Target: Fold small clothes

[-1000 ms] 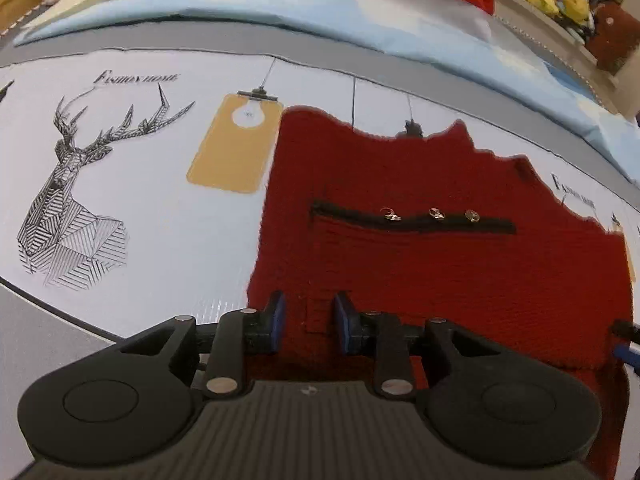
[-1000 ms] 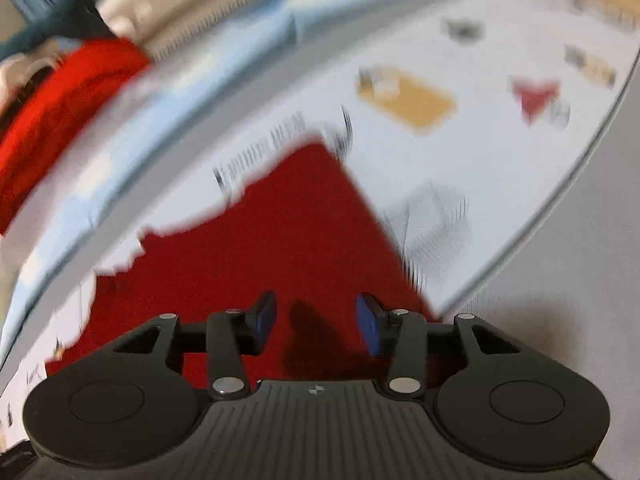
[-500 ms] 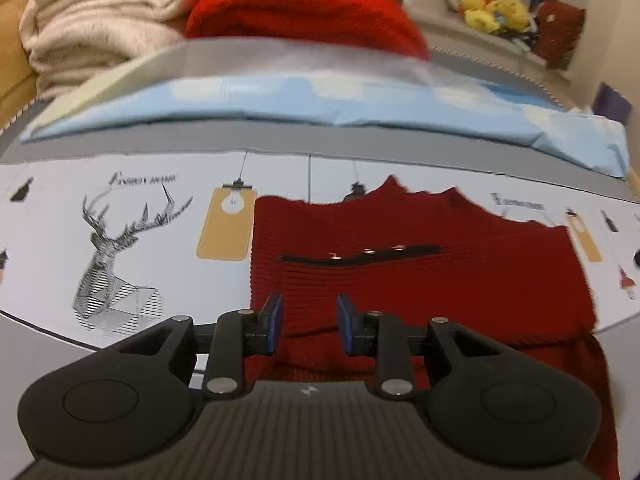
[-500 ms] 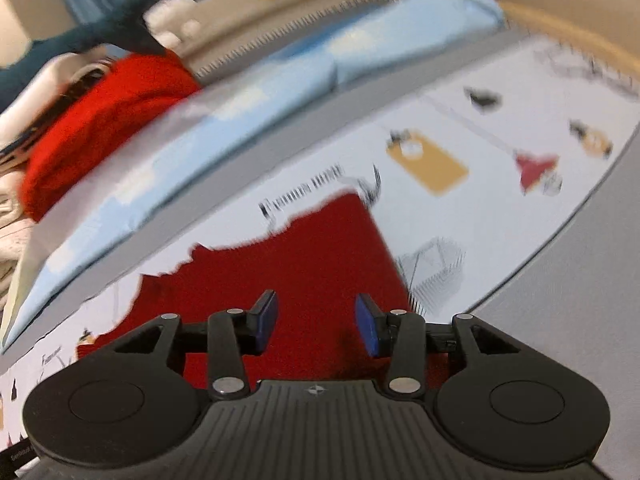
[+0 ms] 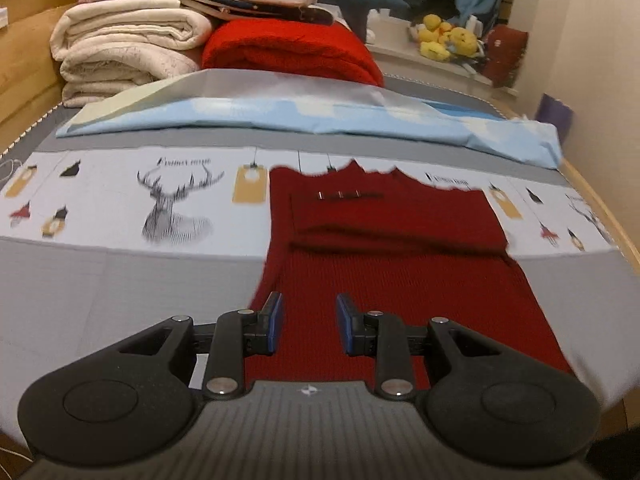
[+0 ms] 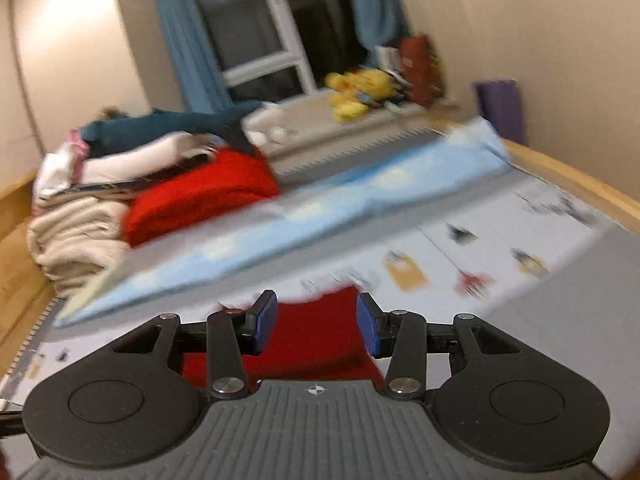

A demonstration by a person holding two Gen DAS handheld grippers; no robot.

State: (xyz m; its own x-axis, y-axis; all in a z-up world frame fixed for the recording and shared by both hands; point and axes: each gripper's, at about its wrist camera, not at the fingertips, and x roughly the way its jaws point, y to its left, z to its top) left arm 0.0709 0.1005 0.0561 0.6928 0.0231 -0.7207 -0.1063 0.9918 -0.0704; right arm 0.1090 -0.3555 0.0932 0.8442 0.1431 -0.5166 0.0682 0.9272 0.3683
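A dark red knit garment (image 5: 384,240) lies flat on the printed sheet of the bed (image 5: 120,208), with its far part folded over toward me and a dark strip with small metal snaps near the top. My left gripper (image 5: 308,326) is open and empty, held above the garment's near left edge. My right gripper (image 6: 316,324) is open and empty, raised above the garment's right part (image 6: 316,332); that view is blurred.
A light blue folded sheet (image 5: 320,116) lies across the bed behind the garment. Stacked cream blankets (image 5: 128,48) and a bright red blanket (image 5: 292,52) sit at the back left. Yellow plush toys (image 5: 448,40) are on a sill. A wooden bed rail (image 5: 600,216) runs along the right.
Both grippers have pulled back and up from the garment, staying open. The views now take in more of the room. The garment's far part lies folded over.
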